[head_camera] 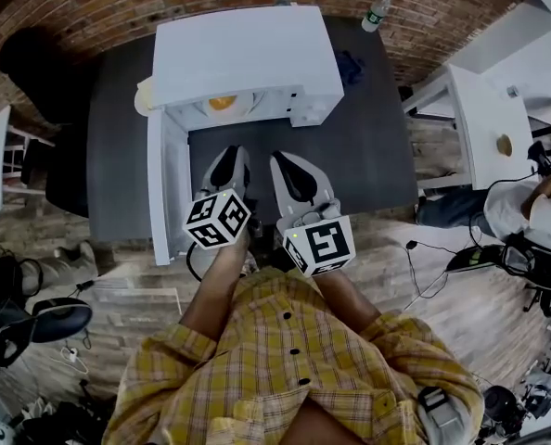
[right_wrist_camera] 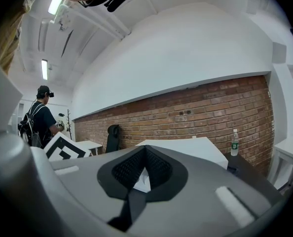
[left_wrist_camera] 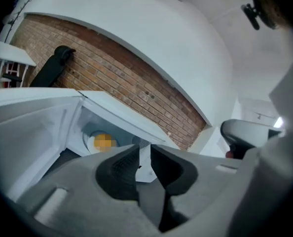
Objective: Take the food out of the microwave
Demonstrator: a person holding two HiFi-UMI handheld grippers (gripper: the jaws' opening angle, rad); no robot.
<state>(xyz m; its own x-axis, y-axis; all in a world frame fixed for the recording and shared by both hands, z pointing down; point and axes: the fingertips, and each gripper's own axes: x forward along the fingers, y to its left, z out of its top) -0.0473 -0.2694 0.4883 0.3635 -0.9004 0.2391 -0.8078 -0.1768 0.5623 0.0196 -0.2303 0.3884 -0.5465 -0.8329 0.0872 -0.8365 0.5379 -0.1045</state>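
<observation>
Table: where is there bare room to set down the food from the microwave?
Bare: the dark table in front of the microwave, from its open door across to the table's right edge, and the strip right of the microwave, up to the blue object and bottle. Crowded: the near middle, where the left hand-held gripper and right hand-held gripper hover.

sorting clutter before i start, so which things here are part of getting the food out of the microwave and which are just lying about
Part of the job: microwave, open door, food inside, left claw open and empty, right claw shut.

Just lying about: water bottle, blue item beside the microwave, white desk.
</observation>
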